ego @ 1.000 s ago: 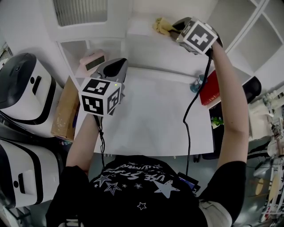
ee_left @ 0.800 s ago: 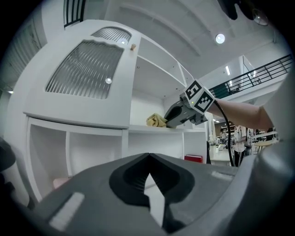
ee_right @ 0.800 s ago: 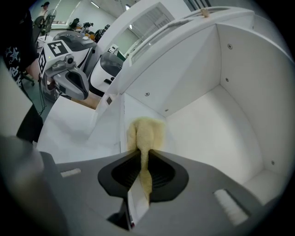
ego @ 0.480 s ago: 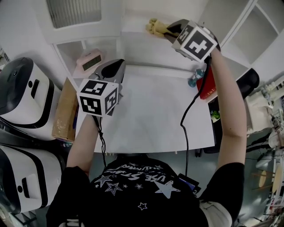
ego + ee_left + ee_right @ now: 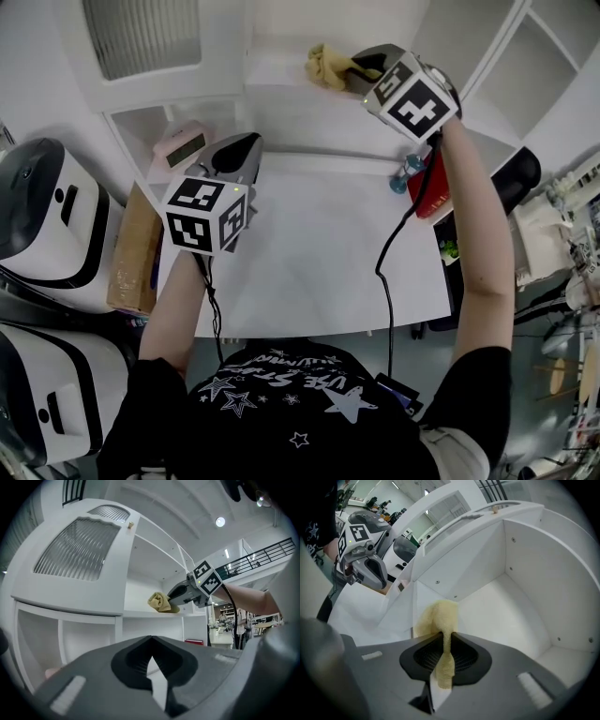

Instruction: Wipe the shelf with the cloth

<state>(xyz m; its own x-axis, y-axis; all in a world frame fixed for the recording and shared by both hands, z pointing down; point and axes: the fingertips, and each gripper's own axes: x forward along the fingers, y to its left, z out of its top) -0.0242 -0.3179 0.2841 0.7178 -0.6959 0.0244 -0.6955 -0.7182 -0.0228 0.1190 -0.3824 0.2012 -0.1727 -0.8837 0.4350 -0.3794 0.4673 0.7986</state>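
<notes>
The right gripper (image 5: 356,67) and yellow cloth (image 5: 323,66) have shifted slightly left. Its jaws pinch the cloth on the far shelf (image 5: 277,70), hiding the clamped end. The left gripper (image 5: 239,152) hovers nearer, jaws pressed together, empty.

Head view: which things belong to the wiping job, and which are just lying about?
In the job: yellow cloth, white shelf, right tool gripping the cloth.
Lying about: pink clock, red item, cardboard box, idle left tool.
</notes>
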